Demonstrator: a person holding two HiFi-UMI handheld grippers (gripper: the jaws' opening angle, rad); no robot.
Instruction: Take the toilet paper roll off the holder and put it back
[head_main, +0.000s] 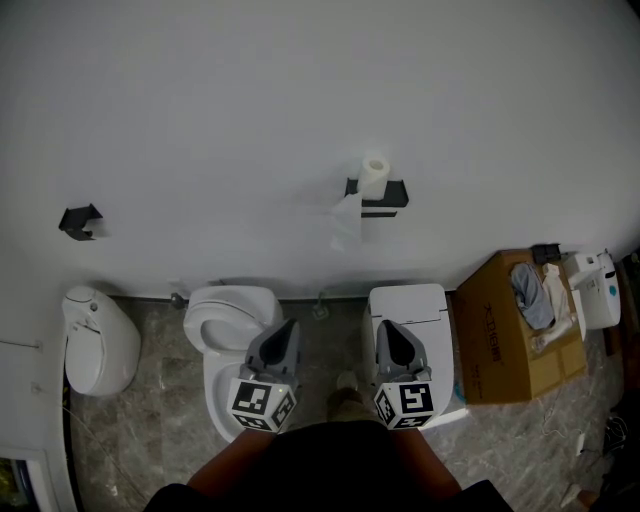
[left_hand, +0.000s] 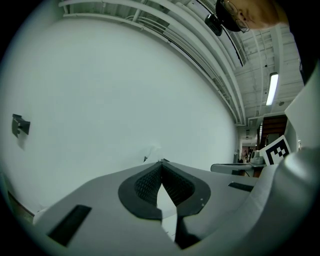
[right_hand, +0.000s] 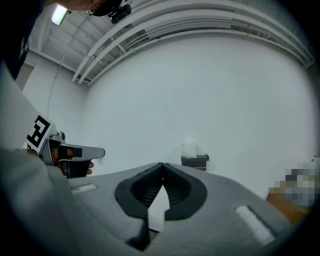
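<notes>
You are holding the left gripper (head_main: 284, 328) and right gripper (head_main: 390, 330) with jaws closed and empty; the toilet paper roll (head_main: 374, 172) is standing, apparently upright, on the holder (head_main: 384, 196).

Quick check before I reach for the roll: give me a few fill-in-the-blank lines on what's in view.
The toilet paper roll stands on the ____ wall holder.
The left gripper and the right gripper both have jaws ____.
The other wall holder, at the left, carries ____ roll.
The cardboard box stands to the roll's ____ in the head view.
Missing words: black; shut; no; right.
</notes>
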